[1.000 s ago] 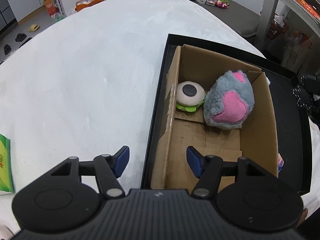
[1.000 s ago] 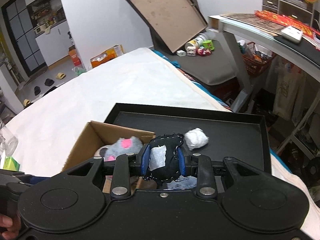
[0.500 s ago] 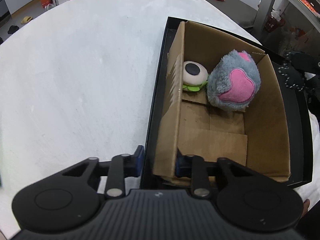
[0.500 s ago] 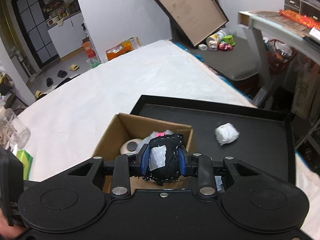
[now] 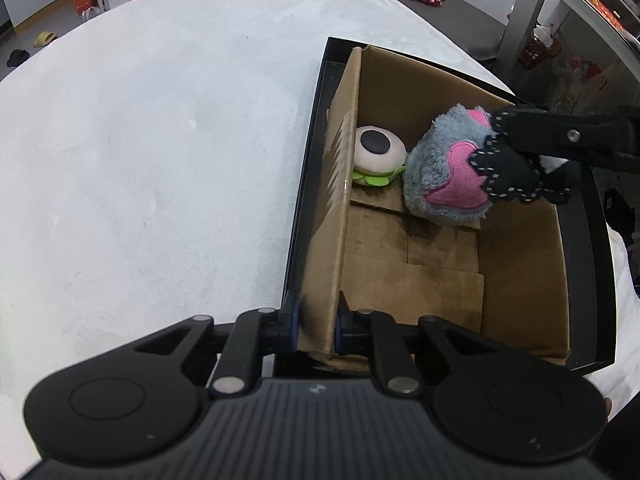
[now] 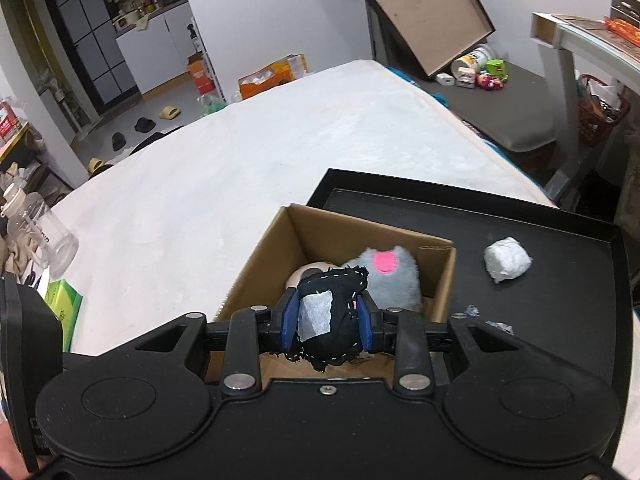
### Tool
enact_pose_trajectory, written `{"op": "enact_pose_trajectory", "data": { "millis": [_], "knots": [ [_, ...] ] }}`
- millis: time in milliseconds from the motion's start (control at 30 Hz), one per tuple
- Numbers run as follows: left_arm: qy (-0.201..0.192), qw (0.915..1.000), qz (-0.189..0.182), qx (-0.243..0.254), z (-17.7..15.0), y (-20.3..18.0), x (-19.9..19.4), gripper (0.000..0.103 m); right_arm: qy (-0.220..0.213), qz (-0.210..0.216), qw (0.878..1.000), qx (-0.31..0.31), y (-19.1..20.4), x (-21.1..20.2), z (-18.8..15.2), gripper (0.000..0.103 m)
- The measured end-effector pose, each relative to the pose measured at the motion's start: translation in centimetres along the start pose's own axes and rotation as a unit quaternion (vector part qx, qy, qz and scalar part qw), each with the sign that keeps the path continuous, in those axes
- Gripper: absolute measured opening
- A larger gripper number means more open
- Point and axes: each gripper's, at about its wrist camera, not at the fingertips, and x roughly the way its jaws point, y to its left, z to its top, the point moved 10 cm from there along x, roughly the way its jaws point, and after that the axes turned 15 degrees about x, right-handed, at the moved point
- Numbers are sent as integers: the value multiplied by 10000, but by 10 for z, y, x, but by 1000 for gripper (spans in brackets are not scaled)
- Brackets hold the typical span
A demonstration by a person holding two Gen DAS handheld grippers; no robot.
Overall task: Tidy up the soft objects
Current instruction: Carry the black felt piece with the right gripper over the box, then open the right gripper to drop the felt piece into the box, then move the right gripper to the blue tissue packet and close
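Observation:
A brown cardboard box (image 5: 516, 264) stands in a black tray (image 5: 600, 264). Inside at the far end lie a grey and pink plush (image 5: 444, 176) and a white eyeball toy with a green base (image 5: 376, 154). My left gripper (image 5: 316, 322) is shut on the box's near left wall. My right gripper (image 6: 328, 322) is shut on a black stitched soft toy (image 6: 332, 320) with a white patch, held above the box; it also shows in the left wrist view (image 5: 512, 174), over the plush. The box (image 6: 280, 248) and plush (image 6: 394, 276) show below it.
A white wad (image 6: 506, 258) and small scraps (image 6: 466, 312) lie on the tray (image 6: 560, 300) right of the box. A white padded surface (image 5: 160, 140) stretches left. A clear bottle (image 6: 40, 236) and a green pack (image 6: 62, 300) sit at its left edge.
My left gripper has closed on the box's near left wall. My right gripper has carried the black toy from beside the box to over its far end.

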Motion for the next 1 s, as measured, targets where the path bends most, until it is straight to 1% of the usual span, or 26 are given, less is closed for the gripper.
{"op": "enact_pose_trajectory", "data": {
  "millis": [67, 133, 200, 233, 267, 300, 433, 467, 567, 733, 833, 867, 900, 1000],
  "knots": [
    [10, 10000, -17, -12, 0, 0, 0, 15, 7, 71, 10000, -8, 6, 1, 1, 33],
    [20, 10000, -29, -11, 1, 1, 1, 15, -23, 256, 9997, 20, 16, 0, 4, 37],
    [32, 10000, -34, 1, 1, 1, 1, 15, -60, 409, 9991, 35, 22, -1, 6, 39],
    [42, 10000, -38, 2, 1, 1, 1, 15, -51, 432, 9991, 5, 25, 0, 6, 45],
    [50, 10000, -42, 2, 2, 1, 1, 15, -41, 411, 9991, -20, 25, 0, 5, 54],
    [60, 10000, -44, 7, 2, 1, 1, 15, -58, 377, 9993, -22, 24, 1, 5, 57],
    [116, 9999, -77, -12, 3, 2, 3, 16, -28, 363, 9992, 183, 14, -2, 5, 61],
    [121, 9999, -61, 27, 4, 1, 3, 18, -49, 317, 9993, 194, 11, -3, 5, 64],
    [148, 9999, -17, 67, 5, 1, 3, 18, -157, 174, 9995, 218, 0, -8, 7, 76],
    [185, 9997, 92, 135, 8, -2, 2, 20, -238, 41, 9992, 321, -21, -17, 5, 81],
    [271, 9994, 166, 165, 8, -3, 3, 25, -285, -84, 9988, 383, -36, -22, 1, 86],
    [293, 9992, 201, 186, 9, -5, 2, 30, -318, -98, 9986, 414, -40, -24, -1, 87],
    [315, 9990, 235, 210, 9, -5, 3, 37, -341, -115, 9983, 454, -45, -25, -3, 88],
    [360, 9979, 375, 387, 10, -9, 2, 51, -401, -197, 9974, 571, -61, -28, -10, 90]
  ]
}}
